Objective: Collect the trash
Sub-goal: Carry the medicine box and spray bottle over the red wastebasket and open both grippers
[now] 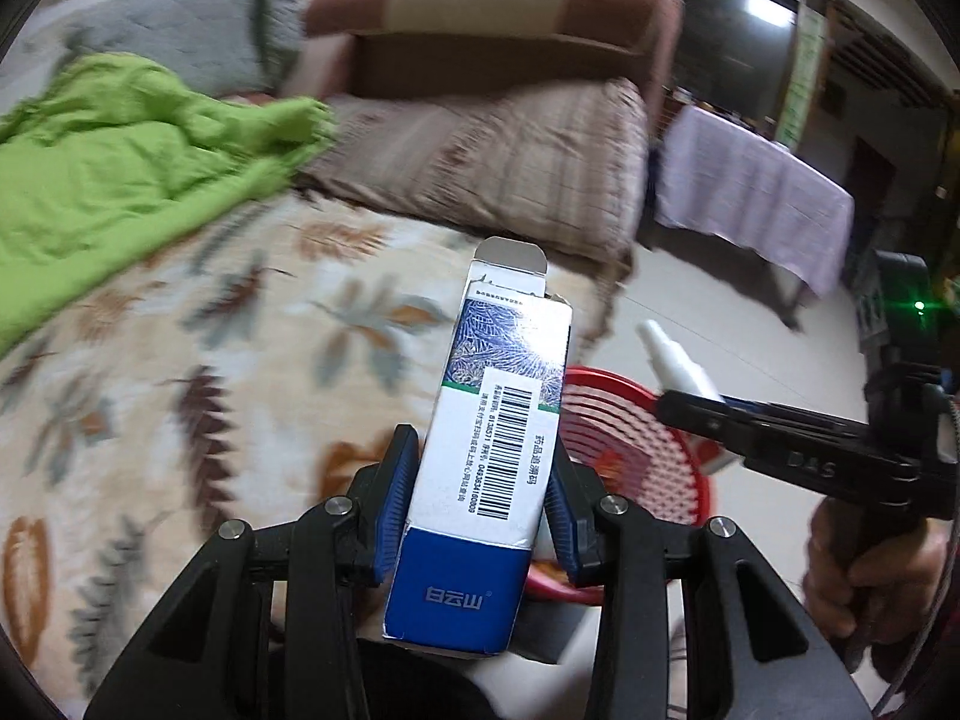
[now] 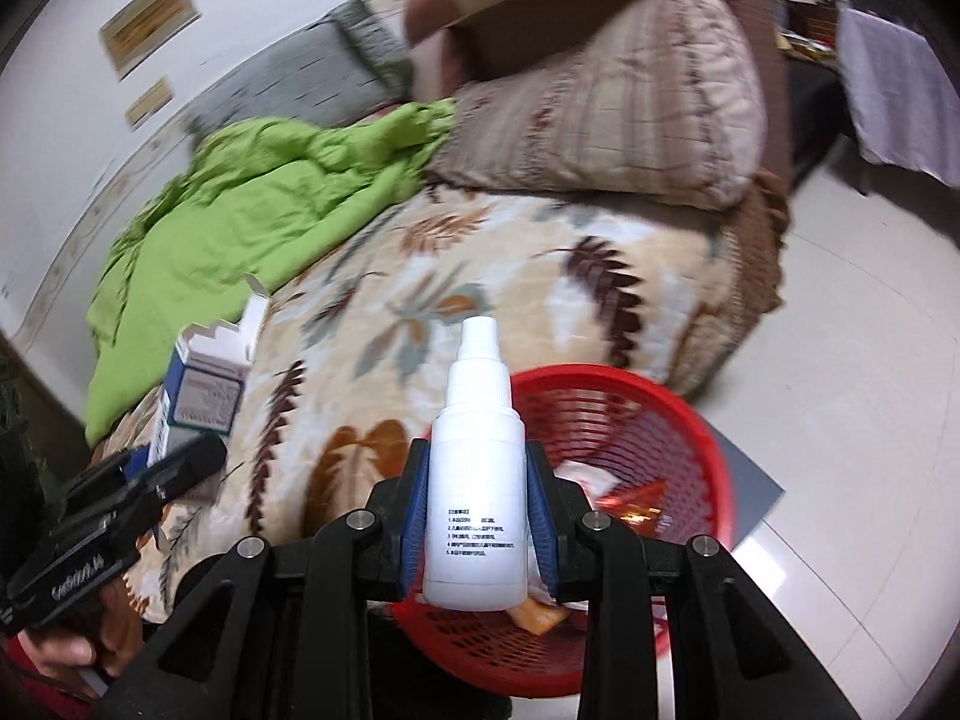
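Cardboard, thin and light: an opened medicine box point(image 1: 492, 450), blue at the base and white above with a barcode, flap point(image 1: 510, 255) standing up at the far end. Pinched across its lower half between the blue pads of the left claw point(image 1: 480, 516), held above the leaf-patterned blanket point(image 1: 180, 360) of the bed, near the bed's edge. Probably empty or nearly so, hence easily crushed; best gripped across the narrow faces near the closed end, as now, with mild pressure. Lime-green bedding point(image 1: 120, 168) bunched farther left, a quilted cushion point(image 1: 510, 162) beyond.

Farther right, low on the tiled floor just beside the bed, a red mesh basket point(image 2: 690, 420), already holding some paper and an orange wrapper.

Farther right again, a white plastic spray bottle point(image 2: 477, 468) with a slim nozzle cap, clamped around its straight body by the right claw point(image 2: 480, 516), pads pressing both sides, hanging over the near rim of the basket. Smooth, stiff plastic, likely light and a little slippery; the cylindrical midsection gives the surest hold, not the tapering neck. Fill level not discernible.
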